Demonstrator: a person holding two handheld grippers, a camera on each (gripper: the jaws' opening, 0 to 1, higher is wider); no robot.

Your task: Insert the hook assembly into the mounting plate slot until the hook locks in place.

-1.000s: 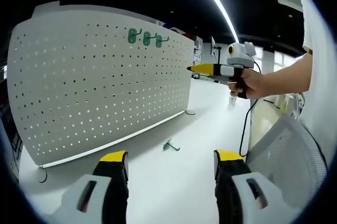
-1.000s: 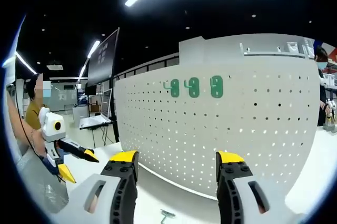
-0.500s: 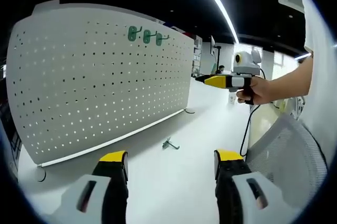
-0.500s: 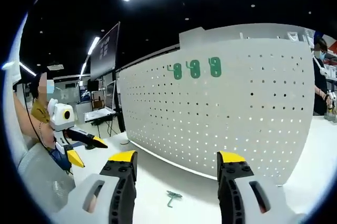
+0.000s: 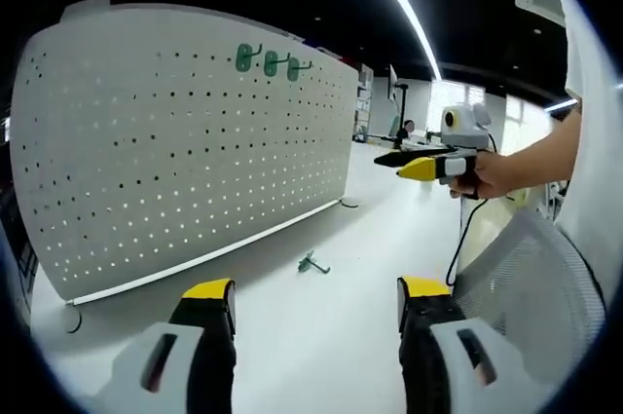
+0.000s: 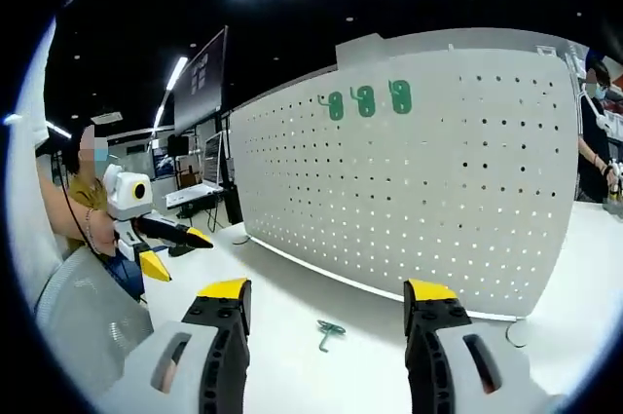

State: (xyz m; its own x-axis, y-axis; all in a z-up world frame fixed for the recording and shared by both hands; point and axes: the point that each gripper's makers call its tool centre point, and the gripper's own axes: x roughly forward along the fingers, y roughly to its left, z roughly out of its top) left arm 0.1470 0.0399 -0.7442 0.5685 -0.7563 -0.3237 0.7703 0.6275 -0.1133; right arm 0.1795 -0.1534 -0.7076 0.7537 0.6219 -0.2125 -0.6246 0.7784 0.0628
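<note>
On the white desk [image 5: 321, 317], a white pegboard mounting plate [image 5: 185, 141] stands upright; three green hooks [image 5: 265, 62] are already seated in a row near its top edge, also visible in the right gripper view [image 6: 365, 99]. Loose green hook assembly [image 5: 311, 263] lies flat on the desk in front of the plate's base, apart from it, nothing touching it; same part in the right gripper view [image 6: 328, 332], between the two jaws' lines but well ahead of them.

Left gripper [image 5: 316, 289]: jaws wide apart, nothing between them, hovering above the desk short of the hook. Right gripper [image 6: 329, 289]: same, jaws wide, empty.

Right gripper seen from the left gripper view [image 5: 409, 161]: held in a hand [image 5: 482, 175] up at mid-height, right of the plate's far end, yellow tips parted. Left gripper from the right gripper view [image 6: 175, 248]: tips also parted, off to the left of the plate. White mesh chair back [image 5: 531, 282] is at the right edge.
</note>
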